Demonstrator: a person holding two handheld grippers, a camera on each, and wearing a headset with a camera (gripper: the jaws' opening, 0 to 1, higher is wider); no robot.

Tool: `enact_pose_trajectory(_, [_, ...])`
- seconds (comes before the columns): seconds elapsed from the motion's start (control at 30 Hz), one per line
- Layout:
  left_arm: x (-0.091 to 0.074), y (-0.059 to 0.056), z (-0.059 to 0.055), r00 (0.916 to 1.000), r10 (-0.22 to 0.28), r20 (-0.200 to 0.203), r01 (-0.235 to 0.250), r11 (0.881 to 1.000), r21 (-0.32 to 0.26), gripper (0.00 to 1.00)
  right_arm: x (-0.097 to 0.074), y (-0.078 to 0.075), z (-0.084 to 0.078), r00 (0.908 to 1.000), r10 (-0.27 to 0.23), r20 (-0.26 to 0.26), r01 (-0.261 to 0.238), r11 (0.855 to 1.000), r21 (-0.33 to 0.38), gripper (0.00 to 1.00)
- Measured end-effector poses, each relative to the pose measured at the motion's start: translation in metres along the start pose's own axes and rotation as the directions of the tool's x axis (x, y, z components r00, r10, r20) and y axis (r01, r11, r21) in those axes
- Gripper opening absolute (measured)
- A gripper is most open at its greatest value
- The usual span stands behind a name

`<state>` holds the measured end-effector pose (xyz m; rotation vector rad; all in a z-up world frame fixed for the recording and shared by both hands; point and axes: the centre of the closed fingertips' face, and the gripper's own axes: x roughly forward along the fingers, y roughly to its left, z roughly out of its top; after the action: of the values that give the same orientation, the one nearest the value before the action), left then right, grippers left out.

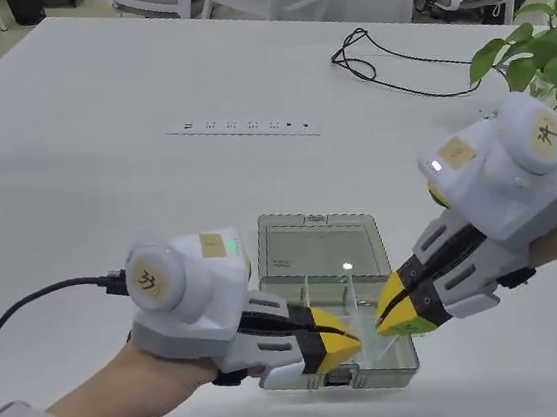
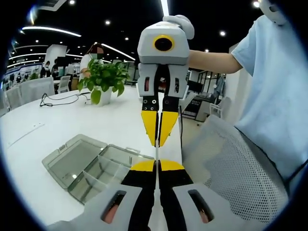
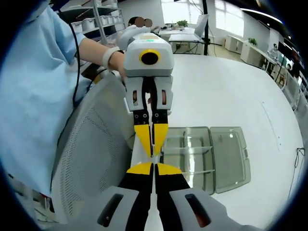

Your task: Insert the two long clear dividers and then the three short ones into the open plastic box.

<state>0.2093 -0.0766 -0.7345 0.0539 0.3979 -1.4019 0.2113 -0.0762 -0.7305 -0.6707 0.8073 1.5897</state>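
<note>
You are clenching left tongs [image 1: 349, 343] and right tongs [image 1: 384, 319] on the ends of a clear divider [image 2: 157, 150]. You are suspending it over the box [image 1: 405, 363], presumably for slotting

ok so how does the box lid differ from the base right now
The lid lies flat on the far side, nothing standing in it; the base is nearer the person, with clear dividers upright inside. The lid is in full sight; the tongs of the left gripper and right gripper cover part of the base. Both are clear rectangular plastic.
</note>
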Motion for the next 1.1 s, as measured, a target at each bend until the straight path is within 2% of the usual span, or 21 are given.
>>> enact_pose_trajectory(0.17, [0.000, -0.001, -0.001, 1.0000, 0.001, -0.006, -0.001, 1.000, -0.011, 0.00, 0.001, 0.002, 0.000, 0.9999, 0.013, -0.007, -0.013, 1.000, 0.007, 0.02])
enact_pose_trajectory(0.3, [0.000, 0.002, -0.003, 0.9997, 0.019, -0.014, -0.020, 0.999, -0.027, 0.00, 0.001, 0.002, 0.001, 0.9996, 0.020, -0.019, -0.020, 1.000, 0.010, 0.02])
enact_pose_trajectory(0.43, [-0.003, 0.009, -0.011, 0.9972, 0.067, -0.031, -0.069, 0.997, -0.045, 0.13, -0.003, -0.003, 0.000, 0.9990, 0.000, -0.045, -0.001, 1.000, -0.010, 0.02])
enact_pose_trajectory(0.53, [-0.008, 0.015, -0.015, 0.9940, 0.104, -0.034, -0.106, 0.992, -0.063, 0.21, -0.006, -0.012, -0.007, 0.9951, -0.038, -0.091, 0.036, 0.999, -0.020, 0.02])
enact_pose_trajectory(0.63, [-0.014, 0.023, -0.021, 0.9867, 0.156, -0.047, -0.159, 0.985, -0.071, 0.33, -0.005, -0.023, -0.020, 0.9876, -0.071, -0.140, 0.070, 0.997, -0.007, 0.02])
enact_pose_trajectory(0.7, [-0.019, 0.027, -0.025, 0.9829, 0.177, -0.051, -0.181, 0.980, -0.087, 0.37, -0.005, -0.029, -0.026, 0.9828, -0.089, -0.162, 0.088, 0.996, -0.010, 0.02])
enact_pose_trajectory(0.83, [-0.025, 0.032, -0.029, 0.9745, 0.214, -0.067, -0.220, 0.971, -0.096, 0.50, -0.005, -0.037, -0.036, 0.9752, -0.095, -0.200, 0.094, 0.995, -0.015, 0.02])
enact_pose_trajectory(1.0, [-0.035, 0.041, -0.032, 0.9623, 0.260, -0.080, -0.268, 0.958, -0.105, 0.62, -0.004, -0.047, -0.042, 0.9671, -0.112, -0.229, 0.109, 0.994, -0.024, 0.02])
enact_pose_trajectory(1.1, [-0.042, 0.047, -0.037, 0.9496, 0.299, -0.094, -0.308, 0.945, -0.107, 0.71, -0.004, -0.047, -0.042, 0.9618, -0.116, -0.248, 0.112, 0.993, -0.032, 0.02])
